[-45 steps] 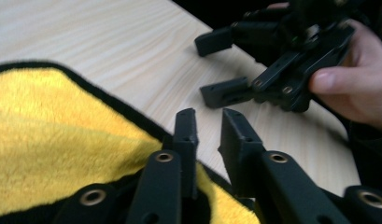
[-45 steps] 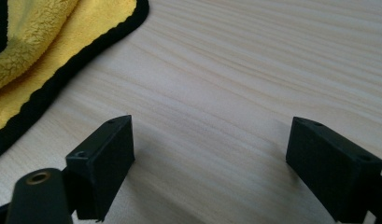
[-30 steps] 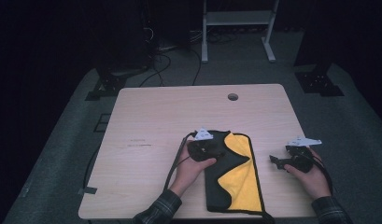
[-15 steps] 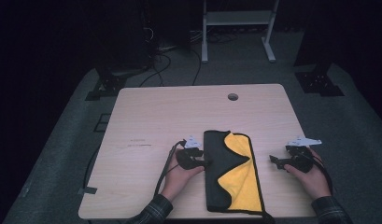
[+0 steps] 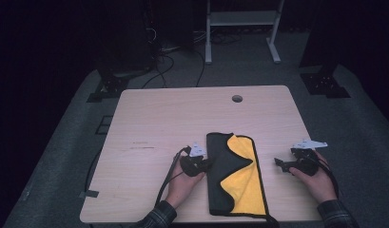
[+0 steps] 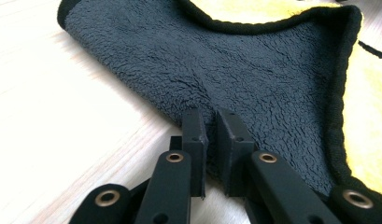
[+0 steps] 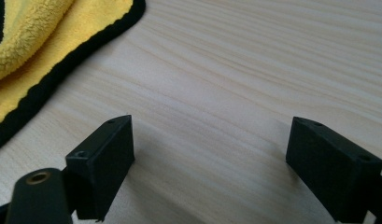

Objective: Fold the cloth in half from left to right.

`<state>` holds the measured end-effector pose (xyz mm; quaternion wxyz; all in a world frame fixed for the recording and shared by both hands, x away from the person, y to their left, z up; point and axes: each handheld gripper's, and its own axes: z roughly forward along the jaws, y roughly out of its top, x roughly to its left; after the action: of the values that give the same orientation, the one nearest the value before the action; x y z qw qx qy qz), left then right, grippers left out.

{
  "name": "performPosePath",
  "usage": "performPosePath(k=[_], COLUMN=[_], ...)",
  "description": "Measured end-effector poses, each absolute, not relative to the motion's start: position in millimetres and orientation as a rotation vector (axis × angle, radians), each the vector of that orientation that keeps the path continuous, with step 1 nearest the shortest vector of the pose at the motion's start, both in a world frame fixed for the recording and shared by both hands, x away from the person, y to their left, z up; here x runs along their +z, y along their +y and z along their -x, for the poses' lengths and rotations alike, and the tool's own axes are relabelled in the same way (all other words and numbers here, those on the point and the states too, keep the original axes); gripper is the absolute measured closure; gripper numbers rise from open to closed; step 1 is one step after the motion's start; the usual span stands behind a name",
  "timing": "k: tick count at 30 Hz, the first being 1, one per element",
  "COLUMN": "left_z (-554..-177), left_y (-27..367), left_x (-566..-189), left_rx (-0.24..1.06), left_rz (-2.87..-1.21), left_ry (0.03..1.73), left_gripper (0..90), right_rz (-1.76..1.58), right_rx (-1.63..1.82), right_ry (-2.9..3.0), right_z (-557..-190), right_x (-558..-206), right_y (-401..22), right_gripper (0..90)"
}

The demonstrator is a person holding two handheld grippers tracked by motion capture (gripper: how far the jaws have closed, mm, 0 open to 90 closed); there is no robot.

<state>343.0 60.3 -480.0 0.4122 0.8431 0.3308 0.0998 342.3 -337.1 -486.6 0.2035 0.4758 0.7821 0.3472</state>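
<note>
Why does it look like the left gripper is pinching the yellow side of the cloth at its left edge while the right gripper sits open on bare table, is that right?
Not quite. The left gripper, whose jaws have just been closing, pinches the black side of the cloth, not the yellow; the left gripper view shows it. The rest holds: the right gripper sits open over bare table.

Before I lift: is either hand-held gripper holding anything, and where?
The left hand-held gripper pinches the cloth at its folded black left edge; the right hand-held gripper holds nothing.

The cloth [image 5: 237,178] runs off the high view's bottom edge, and its folded black flap hides part of the yellow side beneath.
</note>
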Motion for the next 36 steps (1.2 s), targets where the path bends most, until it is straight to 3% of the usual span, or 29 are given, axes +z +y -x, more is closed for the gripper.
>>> performPosePath(k=[24,31,32,34,36], left_z=[-367,-363,-361,-360,-356], left_y=[146,147,149,152,158], left_x=[-477,-474,-473,-472,-470], left_rx=[0.271,0.291,0.288,0.288,0.295], left_rz=[-2.106,-2.115,-2.109,-2.109,-2.101], left_ry=[0.911,0.907,0.911,0.908,0.911], left_gripper=[80.8,63.7,55.4,52.8,41.7], right_rz=[-1.333,-1.312,-1.302,-1.296,-1.309], right_rx=[0.969,0.976,0.984,0.985,0.973], right_ry=[2.181,2.196,2.204,2.2,2.21], right_z=[-342,-342,-342,-342,-345], right_x=[-487,-486,-486,-485,-482], right_y=[-337,-336,-335,-335,-332], right_gripper=[14.0,15.6,23.0,26.4,30.5])
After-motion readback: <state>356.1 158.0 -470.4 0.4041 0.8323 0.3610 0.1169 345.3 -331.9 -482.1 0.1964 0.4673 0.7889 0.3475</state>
